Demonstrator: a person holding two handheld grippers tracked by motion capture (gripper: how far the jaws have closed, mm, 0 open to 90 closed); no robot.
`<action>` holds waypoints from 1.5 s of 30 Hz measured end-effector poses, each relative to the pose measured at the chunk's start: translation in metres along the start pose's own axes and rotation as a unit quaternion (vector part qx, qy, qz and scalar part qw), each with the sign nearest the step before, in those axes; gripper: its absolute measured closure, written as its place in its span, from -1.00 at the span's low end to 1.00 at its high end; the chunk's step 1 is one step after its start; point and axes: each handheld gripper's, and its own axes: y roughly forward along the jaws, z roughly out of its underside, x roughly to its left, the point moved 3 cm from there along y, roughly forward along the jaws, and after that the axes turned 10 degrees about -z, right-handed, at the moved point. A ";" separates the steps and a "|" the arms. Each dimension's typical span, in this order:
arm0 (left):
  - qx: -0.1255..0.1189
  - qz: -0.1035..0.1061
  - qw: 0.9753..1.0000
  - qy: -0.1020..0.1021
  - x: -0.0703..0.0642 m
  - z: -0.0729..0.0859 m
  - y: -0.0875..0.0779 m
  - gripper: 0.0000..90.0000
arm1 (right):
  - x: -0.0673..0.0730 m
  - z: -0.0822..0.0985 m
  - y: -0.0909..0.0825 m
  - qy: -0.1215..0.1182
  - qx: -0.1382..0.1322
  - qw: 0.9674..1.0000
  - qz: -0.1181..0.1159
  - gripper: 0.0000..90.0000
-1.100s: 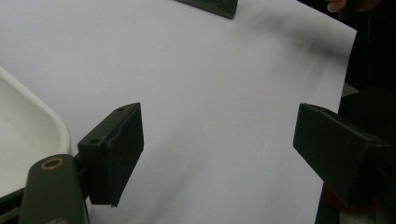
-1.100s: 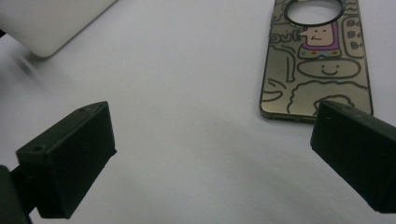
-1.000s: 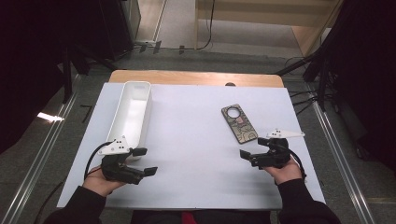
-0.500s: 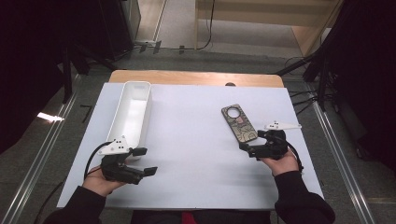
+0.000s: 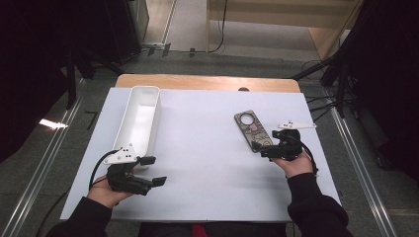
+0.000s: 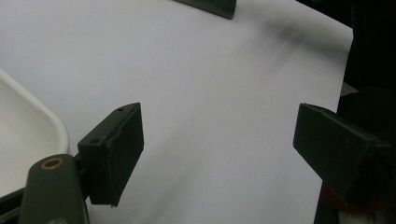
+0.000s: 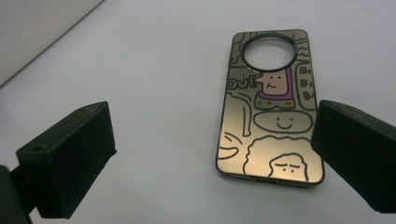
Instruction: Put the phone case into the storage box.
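Observation:
A phone case (image 5: 253,129) with cartoon drawings and a round camera hole lies flat on the white table, right of centre. In the right gripper view the phone case (image 7: 268,107) sits just ahead of the jaws, nearer the right jaw. My right gripper (image 5: 263,150) is open, low over the table at the case's near end. A long white tray (image 5: 141,116) stands at the left. Just below the tray's near end my left gripper (image 5: 152,171) is open and holds nothing; the left gripper view has the tray's corner (image 6: 28,135) beside the left jaw.
The white table surface (image 5: 202,163) spreads between the two hands. A wooden edge (image 5: 207,83) runs along the table's far side. Dark floor, cables and metal rails surround the table.
My right gripper has moved forward and a little left, up to the near end of the phone case. The left gripper has stayed in place.

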 end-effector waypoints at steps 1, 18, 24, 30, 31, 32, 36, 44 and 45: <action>-0.001 0.000 1.000 0.000 0.000 0.000 0.000 -0.65 | -0.002 -0.002 0.003 0.001 0.001 1.000 0.003 -1.00; 0.000 0.000 1.000 -0.001 0.000 0.000 0.000 -0.65 | -0.020 -0.018 0.023 0.012 0.012 1.000 0.026 -1.00; -0.002 0.000 1.000 -0.002 0.001 0.001 0.000 -0.65 | -0.025 -0.021 0.028 0.020 0.010 0.999 0.031 -1.00; -0.001 0.000 1.000 0.000 0.001 0.001 0.000 -0.65 | -0.027 -0.029 0.033 0.017 0.006 0.999 0.034 -1.00; -0.001 0.000 1.000 0.000 0.000 0.001 -0.001 -0.65 | -0.029 -0.031 0.035 0.023 0.006 0.999 0.031 -1.00; -0.001 0.000 1.000 0.000 0.000 0.001 -0.001 -0.65 | -0.029 -0.031 0.035 0.023 0.006 0.999 0.031 -1.00; -0.001 -0.001 1.000 -0.002 0.001 0.001 -0.001 -0.65 | -0.036 -0.036 0.042 0.029 0.007 0.999 0.032 -1.00; -0.001 -0.002 1.000 -0.002 0.002 0.002 -0.001 -0.65 | -0.038 -0.039 0.051 0.013 0.027 0.998 0.053 -1.00; -0.002 -0.002 1.000 -0.003 0.002 0.002 -0.001 -0.65 | -0.038 -0.039 0.051 0.011 0.027 0.998 0.051 -1.00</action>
